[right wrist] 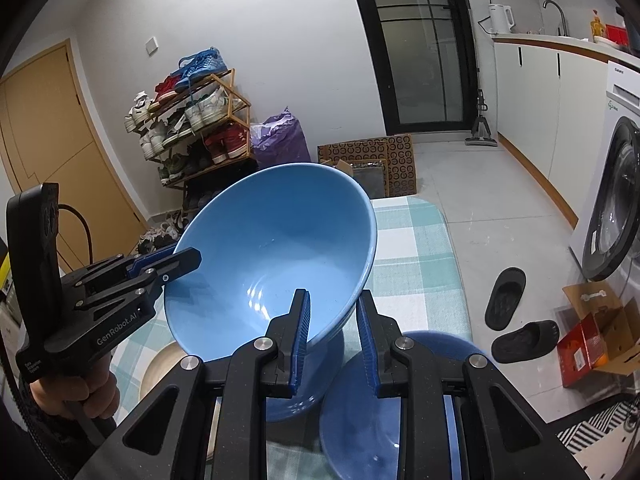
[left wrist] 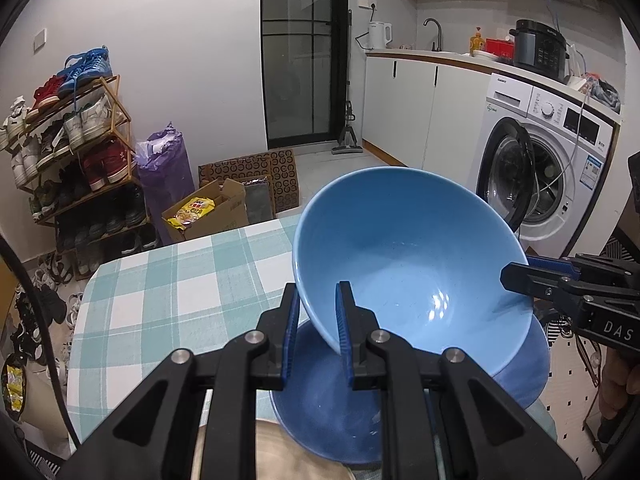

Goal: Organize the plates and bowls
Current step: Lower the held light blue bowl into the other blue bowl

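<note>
The light blue bowl (left wrist: pixel 408 256) hides most of the darker blue plate (left wrist: pixel 332 412) beneath it, and the plate's near rim is lost behind the left gripper (left wrist: pixel 318 332). A beige dish (right wrist: pixel 160 372) near the table's (left wrist: pixel 160 288) near edge shows only as a sliver. The washing machine (right wrist: pixel 616 184) is cut by the right-wrist picture's edge.

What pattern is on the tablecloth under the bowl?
The tablecloth is checked in pale green and white; it shows best in the left wrist view.

Glossy glazed blue bowl (left wrist: pixel 412 256), matt black plastic grippers, checked woven tablecloth (left wrist: pixel 180 280)
</note>
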